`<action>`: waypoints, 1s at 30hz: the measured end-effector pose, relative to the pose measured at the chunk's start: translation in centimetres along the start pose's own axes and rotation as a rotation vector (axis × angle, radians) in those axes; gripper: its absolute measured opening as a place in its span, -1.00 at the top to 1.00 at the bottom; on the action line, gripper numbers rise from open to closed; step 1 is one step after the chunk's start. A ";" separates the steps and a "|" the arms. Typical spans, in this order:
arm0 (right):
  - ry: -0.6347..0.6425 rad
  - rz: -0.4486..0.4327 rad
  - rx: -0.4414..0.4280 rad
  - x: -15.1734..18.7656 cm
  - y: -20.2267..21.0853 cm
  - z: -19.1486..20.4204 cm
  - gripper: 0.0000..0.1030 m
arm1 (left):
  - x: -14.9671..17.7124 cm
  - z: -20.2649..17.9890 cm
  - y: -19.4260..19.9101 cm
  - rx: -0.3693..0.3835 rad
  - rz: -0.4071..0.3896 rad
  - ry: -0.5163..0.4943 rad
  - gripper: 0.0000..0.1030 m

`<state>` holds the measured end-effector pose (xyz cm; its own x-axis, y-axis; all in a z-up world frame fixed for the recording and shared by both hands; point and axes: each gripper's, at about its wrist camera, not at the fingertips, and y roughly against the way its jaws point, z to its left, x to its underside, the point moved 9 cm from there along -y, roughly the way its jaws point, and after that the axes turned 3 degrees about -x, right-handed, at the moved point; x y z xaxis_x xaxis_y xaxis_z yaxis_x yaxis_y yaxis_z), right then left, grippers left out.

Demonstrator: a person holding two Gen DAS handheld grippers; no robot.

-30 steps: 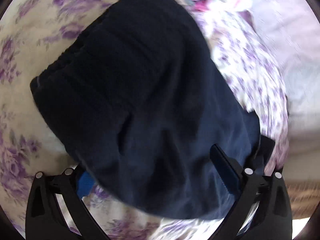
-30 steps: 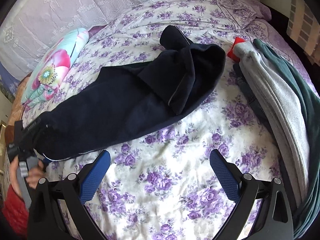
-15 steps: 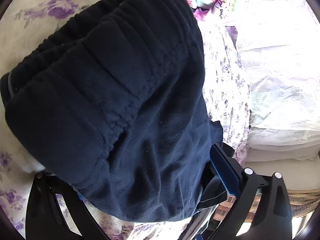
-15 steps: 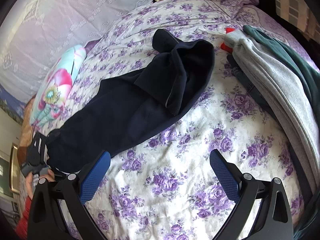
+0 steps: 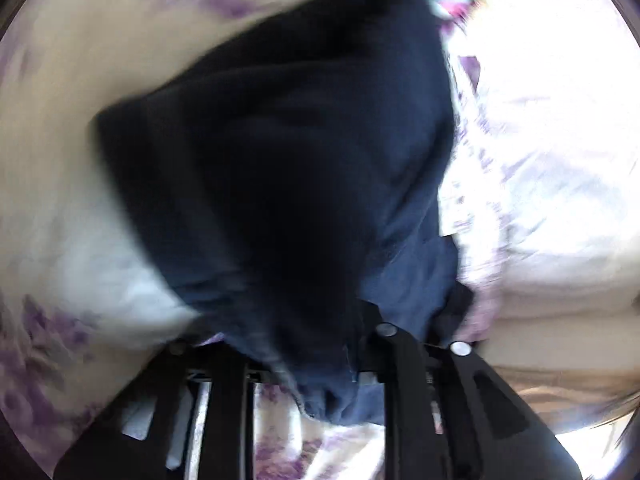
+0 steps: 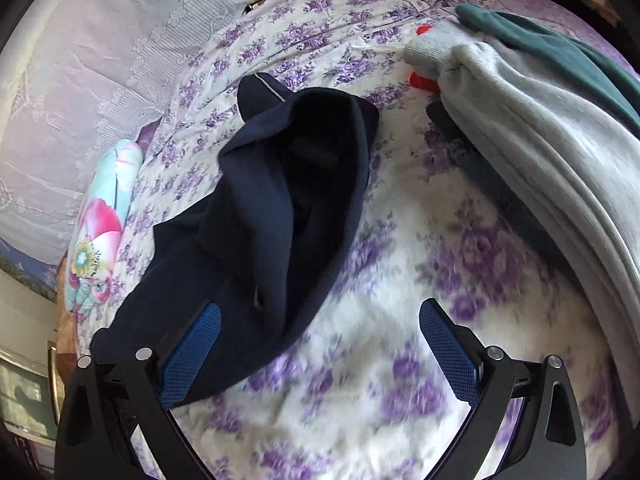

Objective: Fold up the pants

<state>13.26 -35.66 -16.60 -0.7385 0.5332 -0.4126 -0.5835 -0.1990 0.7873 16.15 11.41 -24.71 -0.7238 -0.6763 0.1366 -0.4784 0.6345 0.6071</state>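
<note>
Dark navy pants (image 6: 280,208) lie across the floral bedspread (image 6: 360,360), the far end bunched and folded over itself. In the left wrist view the pants' waistband end (image 5: 280,168) fills the frame, blurred. My left gripper (image 5: 312,360) is shut on the pants' fabric, which drapes over its fingers and hides the pads. My right gripper (image 6: 320,352) is open and empty, low over the bedspread, its left finger (image 6: 192,356) at the near edge of the pants.
A grey garment (image 6: 540,152) and a teal one (image 6: 560,52) lie piled at the right, with something red (image 6: 424,80) beside them. A floral pillow (image 6: 100,232) lies at the left. A white lace bed cover (image 6: 100,60) lies at the back left.
My left gripper has closed on the pants' waistband end and is moving with it. My right gripper has moved forward and lower toward the pants, still open.
</note>
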 end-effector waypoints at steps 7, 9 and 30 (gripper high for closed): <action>0.045 -0.011 -0.061 -5.3 -4.6 1.5 -0.86 | -0.4 -4.0 1.0 0.010 0.010 -0.122 0.73; 0.064 0.014 -0.046 -6.5 -6.1 2.1 -0.82 | -1.2 -5.8 1.3 0.020 0.013 -0.164 0.72; 0.065 0.268 -0.272 11.7 7.8 1.1 0.52 | -8.5 -10.3 17.6 0.038 -0.177 -0.309 0.80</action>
<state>0.41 -30.05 -14.76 -0.8920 0.3808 -0.2436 -0.4283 -0.5400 0.7245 18.99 24.42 -7.08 -0.7414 -0.6358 -0.2147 -0.6237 0.5349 0.5699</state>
